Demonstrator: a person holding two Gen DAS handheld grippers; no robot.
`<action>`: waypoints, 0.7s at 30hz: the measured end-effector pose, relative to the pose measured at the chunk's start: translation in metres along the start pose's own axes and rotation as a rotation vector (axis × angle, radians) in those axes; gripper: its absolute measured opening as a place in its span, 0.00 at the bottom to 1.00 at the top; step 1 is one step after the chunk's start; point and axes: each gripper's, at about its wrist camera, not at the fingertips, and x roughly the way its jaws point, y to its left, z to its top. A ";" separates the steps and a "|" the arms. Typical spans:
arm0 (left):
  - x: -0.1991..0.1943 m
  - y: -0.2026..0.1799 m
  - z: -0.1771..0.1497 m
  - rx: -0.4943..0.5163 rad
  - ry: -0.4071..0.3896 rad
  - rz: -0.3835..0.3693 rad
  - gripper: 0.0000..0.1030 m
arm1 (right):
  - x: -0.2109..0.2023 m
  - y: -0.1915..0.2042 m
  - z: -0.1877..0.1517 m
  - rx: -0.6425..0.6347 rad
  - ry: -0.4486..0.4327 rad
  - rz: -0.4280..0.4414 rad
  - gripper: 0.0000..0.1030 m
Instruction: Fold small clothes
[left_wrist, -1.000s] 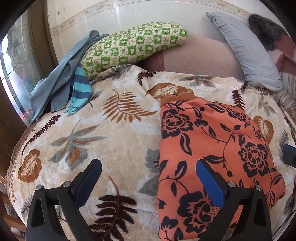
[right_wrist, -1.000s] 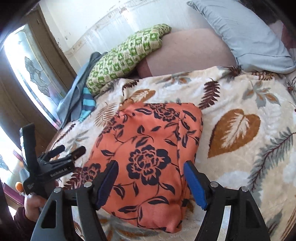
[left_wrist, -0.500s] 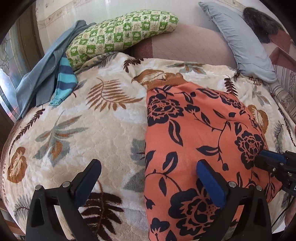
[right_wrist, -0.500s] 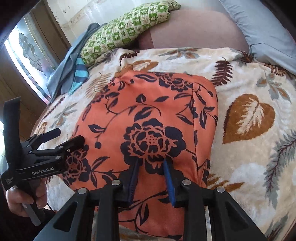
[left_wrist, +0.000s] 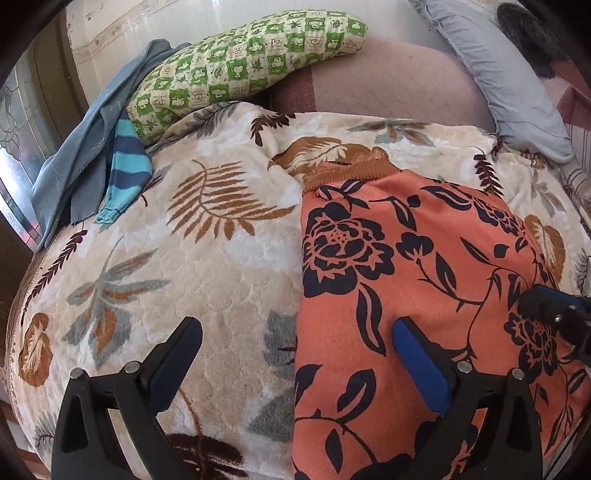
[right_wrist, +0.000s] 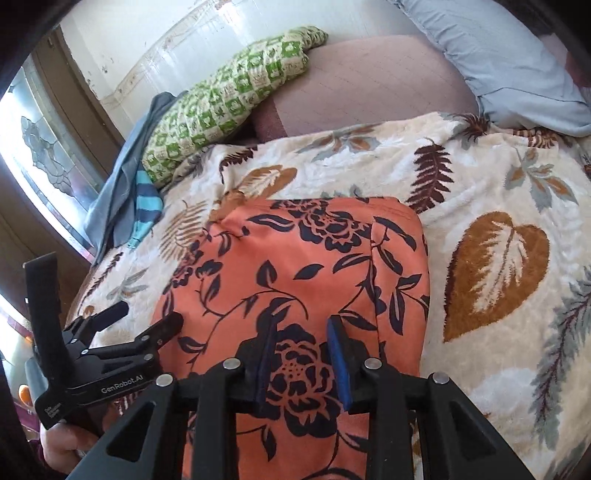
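An orange garment with dark blue flowers lies folded flat on the leaf-pattern blanket; it also shows in the right wrist view. My left gripper is open, straddling the garment's left edge at its near end. My right gripper is low over the garment's near part, its jaws narrowed but still apart with cloth showing between them. Its tip shows in the left wrist view; the left gripper shows in the right wrist view.
A green checked pillow, a blue-grey cloth and a striped teal garment lie at the back left. A pink bolster and a grey pillow lie at the back. A window is to the left.
Both grippers have moved forward and lower over the orange garment. The right gripper's jaws went from wide open to narrow half a second ago and stay narrow. The left stays open.
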 end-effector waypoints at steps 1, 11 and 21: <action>0.002 -0.002 0.001 0.009 0.006 0.004 1.00 | 0.009 0.000 0.000 -0.008 0.024 -0.012 0.31; 0.005 -0.008 0.019 0.051 0.027 0.001 1.00 | -0.003 -0.009 0.043 0.029 -0.042 0.017 0.31; 0.013 -0.007 0.019 0.051 0.023 -0.018 1.00 | 0.062 -0.049 0.075 0.113 0.053 -0.002 0.36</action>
